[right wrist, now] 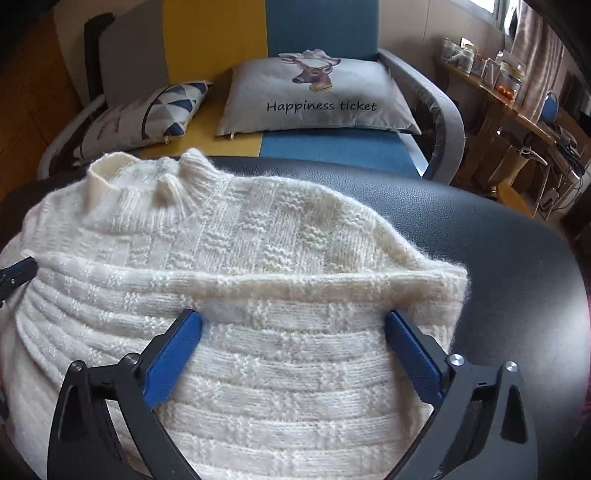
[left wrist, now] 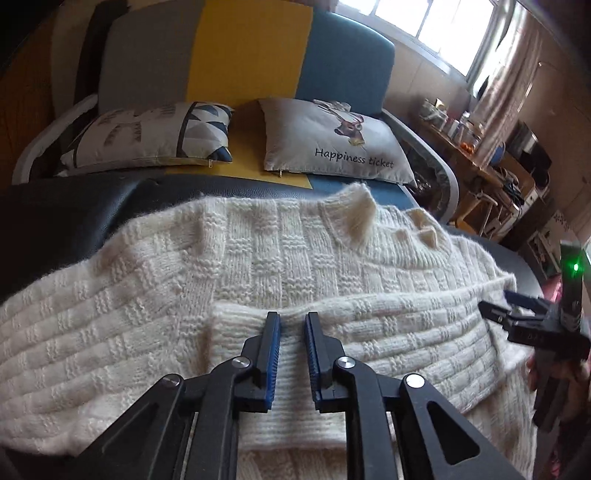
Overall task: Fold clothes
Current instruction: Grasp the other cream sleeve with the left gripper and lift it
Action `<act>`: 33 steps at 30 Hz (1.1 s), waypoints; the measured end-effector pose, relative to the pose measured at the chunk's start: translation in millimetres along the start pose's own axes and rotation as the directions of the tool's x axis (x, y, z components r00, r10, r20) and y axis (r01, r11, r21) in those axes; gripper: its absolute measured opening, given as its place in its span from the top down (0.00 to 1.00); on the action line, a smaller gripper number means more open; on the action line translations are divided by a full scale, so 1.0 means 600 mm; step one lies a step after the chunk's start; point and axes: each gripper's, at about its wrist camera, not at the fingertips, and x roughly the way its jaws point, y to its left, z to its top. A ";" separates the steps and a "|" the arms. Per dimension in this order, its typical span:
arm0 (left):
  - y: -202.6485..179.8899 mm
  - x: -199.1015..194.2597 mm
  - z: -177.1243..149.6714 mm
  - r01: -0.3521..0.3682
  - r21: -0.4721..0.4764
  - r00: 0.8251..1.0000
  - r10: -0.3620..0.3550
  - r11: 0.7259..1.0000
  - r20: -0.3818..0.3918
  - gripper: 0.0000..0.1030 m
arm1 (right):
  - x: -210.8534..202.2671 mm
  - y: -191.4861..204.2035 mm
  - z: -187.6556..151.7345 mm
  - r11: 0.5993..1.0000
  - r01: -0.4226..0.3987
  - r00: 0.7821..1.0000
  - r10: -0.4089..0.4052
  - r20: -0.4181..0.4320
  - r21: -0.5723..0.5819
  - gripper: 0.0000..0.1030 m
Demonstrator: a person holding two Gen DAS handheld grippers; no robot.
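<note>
Two jaws: my left gripper (left wrist: 292, 354) stood narrowly parted over a cuff; my right gripper (right wrist: 293, 354) gaped wide, empty.
Sweater (right wrist: 236, 236): lay part-folded on the black surface (right wrist: 498, 258).
Risk: loose knit could snag, undoing the fold.

A cream basket-weave knit sweater (right wrist: 236, 236) lies flat across the black padded table (right wrist: 480, 229), collar toward the far edge, sleeves folded in.

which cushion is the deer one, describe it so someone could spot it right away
Look past the white sweater to the sofa with grey, yellow and blue panels. Two cushions sit on its seat; the deer cushion is the right one, on the blue part. Unlike the triangle-patterned cushion, it is plain grey, reading "Happiness ticket".
</note>
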 end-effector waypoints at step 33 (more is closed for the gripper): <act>0.697 -0.404 -0.411 0.297 -0.906 0.948 0.016 0.302 0.316 0.74 | -0.155 0.274 -0.256 0.987 -0.128 0.992 0.128 -0.011 -0.101 0.00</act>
